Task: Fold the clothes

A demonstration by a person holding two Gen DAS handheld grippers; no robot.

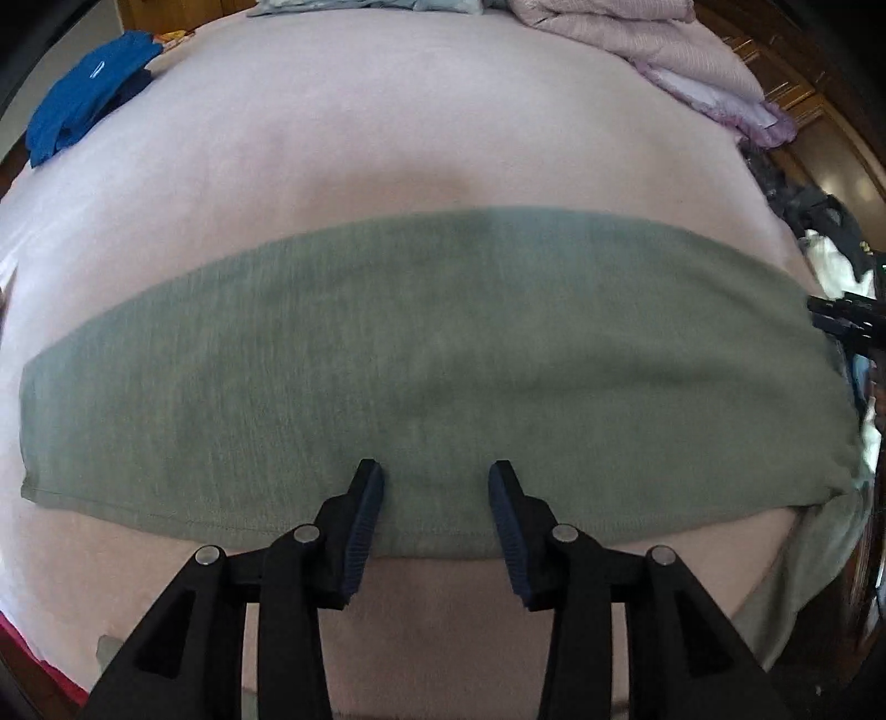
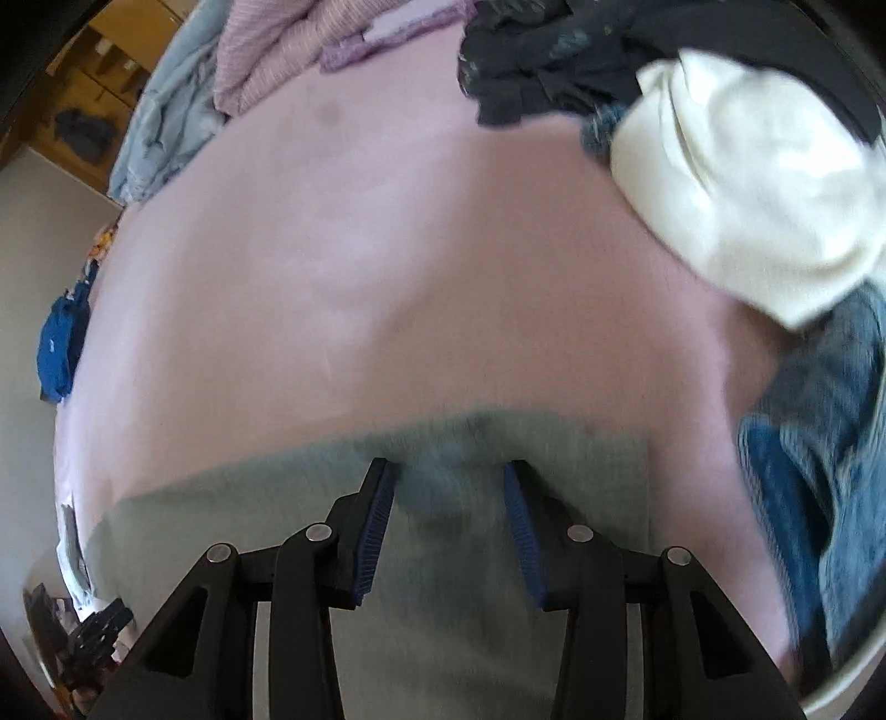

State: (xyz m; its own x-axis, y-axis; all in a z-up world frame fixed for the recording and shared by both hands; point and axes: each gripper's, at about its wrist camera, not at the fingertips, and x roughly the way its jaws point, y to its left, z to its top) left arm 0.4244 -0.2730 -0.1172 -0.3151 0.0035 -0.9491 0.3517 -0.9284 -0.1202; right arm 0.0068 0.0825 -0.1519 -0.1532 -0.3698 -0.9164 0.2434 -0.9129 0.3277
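Observation:
A grey-green garment (image 1: 432, 354) lies folded into a wide flat band across the pink bed sheet (image 1: 443, 111). My left gripper (image 1: 436, 468) hangs over the garment's near hem, open, with nothing pinched between its blue pads. In the right wrist view the same garment (image 2: 443, 559) fills the lower middle, blurred. My right gripper (image 2: 449, 468) stands open above it, close to its far edge, and also holds nothing. The right gripper's black tip (image 1: 847, 318) shows at the garment's right end, and the left gripper (image 2: 97, 631) appears small at the lower left.
A folded blue garment (image 1: 88, 119) sits at the bed's far left. A pink quilt (image 1: 664, 50) is bunched at the far right. A pile with a white garment (image 2: 747, 183), dark clothes (image 2: 554, 66) and jeans (image 2: 819, 498) lies right of the green garment.

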